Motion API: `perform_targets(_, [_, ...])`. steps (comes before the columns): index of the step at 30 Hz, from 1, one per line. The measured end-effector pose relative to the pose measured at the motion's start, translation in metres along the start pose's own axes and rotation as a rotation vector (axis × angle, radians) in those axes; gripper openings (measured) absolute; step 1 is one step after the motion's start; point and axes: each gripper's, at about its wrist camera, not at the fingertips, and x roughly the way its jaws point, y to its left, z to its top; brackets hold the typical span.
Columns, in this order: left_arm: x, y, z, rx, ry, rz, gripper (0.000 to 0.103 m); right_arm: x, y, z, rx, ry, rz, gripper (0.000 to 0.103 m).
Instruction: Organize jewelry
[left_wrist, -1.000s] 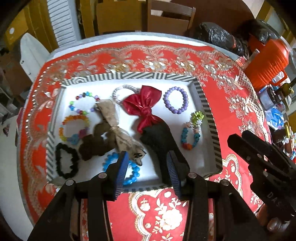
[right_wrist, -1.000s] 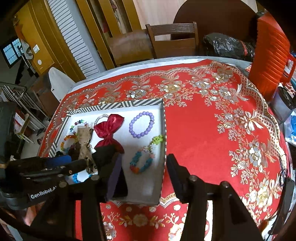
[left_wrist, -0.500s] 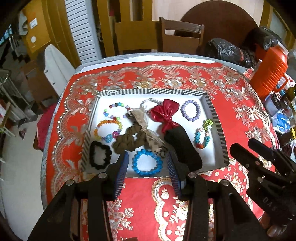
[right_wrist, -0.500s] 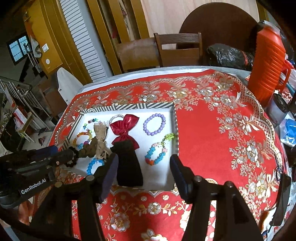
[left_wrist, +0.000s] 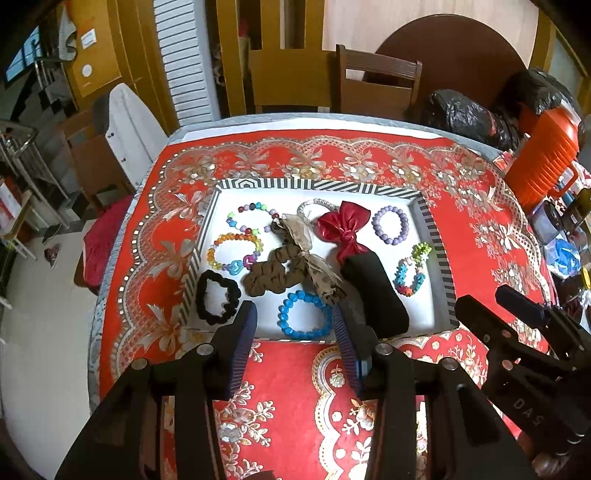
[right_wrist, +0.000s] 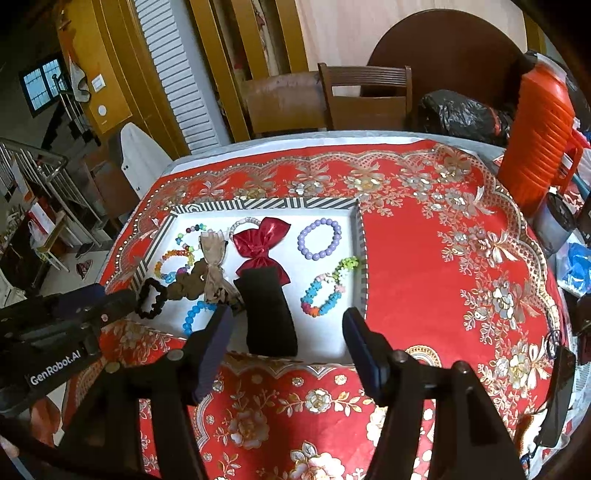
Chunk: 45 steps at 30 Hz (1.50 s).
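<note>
"GenRobot.AI" on left tongs (right_wrist: 55, 373), "DAS" on right tongs (left_wrist: 528, 411)

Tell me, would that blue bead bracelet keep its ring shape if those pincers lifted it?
Probably not. The blue bead bracelet is separate round beads on a string, so it would likely sag into a droop. The glossy beads may slip between flat fingers. It looks light.
</note>
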Motion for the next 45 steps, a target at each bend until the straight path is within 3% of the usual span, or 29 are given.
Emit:
perform_targets(23, [-0.002,0.008,0.012,0.014,-0.030,0.003,0.017,0.001,0.011,0.015,-0.013,-0.009,-0.020,0.066])
perform_targets(45, [0.010,0.013,0.015,0.020,-0.003,-0.018,0.017,0.014,0.017,0.017,-0.025,0.018,-0.030,0.066])
